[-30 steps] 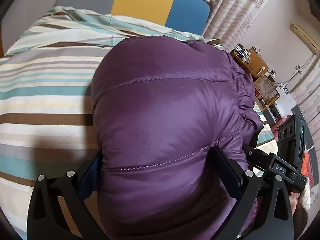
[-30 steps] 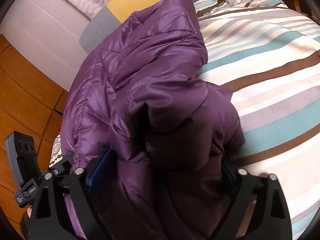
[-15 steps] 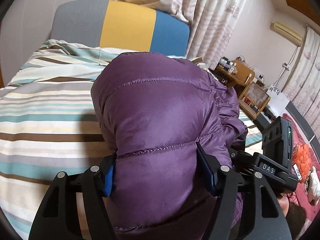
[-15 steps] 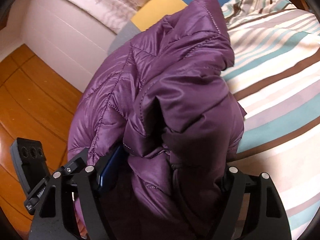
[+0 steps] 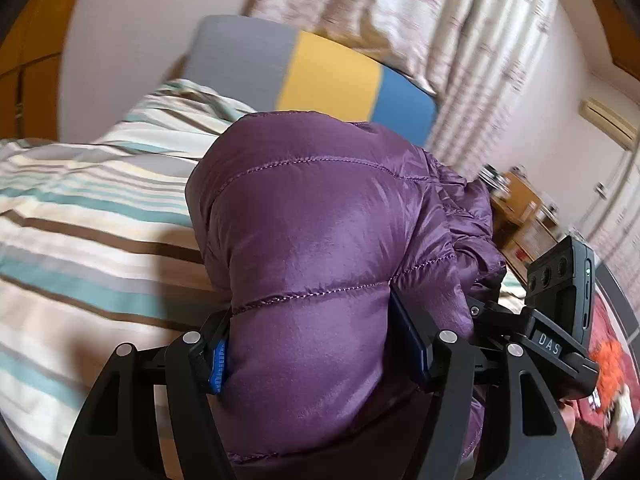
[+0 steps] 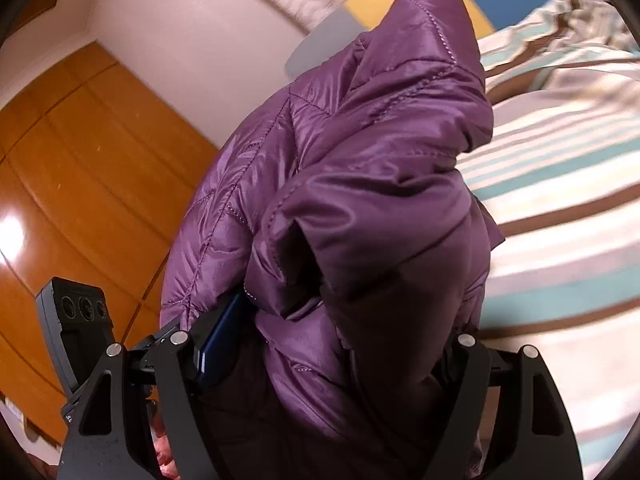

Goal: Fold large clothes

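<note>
A: Where was the purple quilted jacket (image 5: 320,248)?

B: It filled the middle of both views, bunched and raised above the striped bedding (image 5: 80,240). In the left wrist view its puffy, stitched panel bulged up from the bottom centre; its lower hem ran off the bottom edge.

A: And the left gripper (image 5: 308,344)?

B: Its fingers were clamped on the jacket, a thick fold squeezed between the blue pads (image 5: 218,364) at lower centre. The pad on the picture's right was mostly buried under fabric.

A: The other one?

B: The right gripper (image 6: 332,344) held the jacket (image 6: 360,184) too, jaws set around a dark bundle of folds at the bottom centre. Only the pad (image 6: 218,344) on the picture's left showed; the other finger's inner face was swallowed by shadowed cloth. Which part of the garment each gripper held, I couldn't tell.

A: What lay around it?

B: A headboard (image 5: 312,72) in grey, yellow and blue sat upper centre in the left view, with blurred curtains (image 5: 440,20) upper right. Wooden shelves (image 5: 520,216) at mid right were smeared and half hidden behind the jacket. In the right view, orange wood panelling (image 6: 80,152) filled the left side and the bedding (image 6: 560,184) the right, both soft with blur.
</note>
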`<state>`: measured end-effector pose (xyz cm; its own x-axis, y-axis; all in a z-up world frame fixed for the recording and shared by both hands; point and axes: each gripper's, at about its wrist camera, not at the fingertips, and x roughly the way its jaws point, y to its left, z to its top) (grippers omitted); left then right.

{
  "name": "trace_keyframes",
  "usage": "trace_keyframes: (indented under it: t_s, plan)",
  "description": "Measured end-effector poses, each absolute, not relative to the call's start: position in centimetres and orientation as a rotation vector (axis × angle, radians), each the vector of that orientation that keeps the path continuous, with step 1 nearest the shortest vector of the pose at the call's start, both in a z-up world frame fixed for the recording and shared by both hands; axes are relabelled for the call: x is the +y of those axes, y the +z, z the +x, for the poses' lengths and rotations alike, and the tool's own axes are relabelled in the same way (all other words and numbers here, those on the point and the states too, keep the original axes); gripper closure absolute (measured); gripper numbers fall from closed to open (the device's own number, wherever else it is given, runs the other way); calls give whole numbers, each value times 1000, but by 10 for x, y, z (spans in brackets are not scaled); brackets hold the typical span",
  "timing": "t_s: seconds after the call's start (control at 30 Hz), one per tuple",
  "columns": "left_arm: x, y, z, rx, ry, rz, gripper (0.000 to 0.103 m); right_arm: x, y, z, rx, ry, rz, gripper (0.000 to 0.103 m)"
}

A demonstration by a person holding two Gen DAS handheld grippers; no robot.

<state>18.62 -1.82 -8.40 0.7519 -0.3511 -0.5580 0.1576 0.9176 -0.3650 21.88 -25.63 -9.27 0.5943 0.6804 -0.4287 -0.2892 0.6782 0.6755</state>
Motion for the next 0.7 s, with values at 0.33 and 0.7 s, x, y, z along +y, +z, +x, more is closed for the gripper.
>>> trace_keyframes:
  t_s: [0.33, 0.7]
  plan:
    - [52, -118, 191, 737, -66, -343, 22, -170, -124, 265, 822, 574, 408, 18]
    - [22, -121, 197, 733, 28, -124, 5, -207, -150, 256, 859, 259, 307, 9]
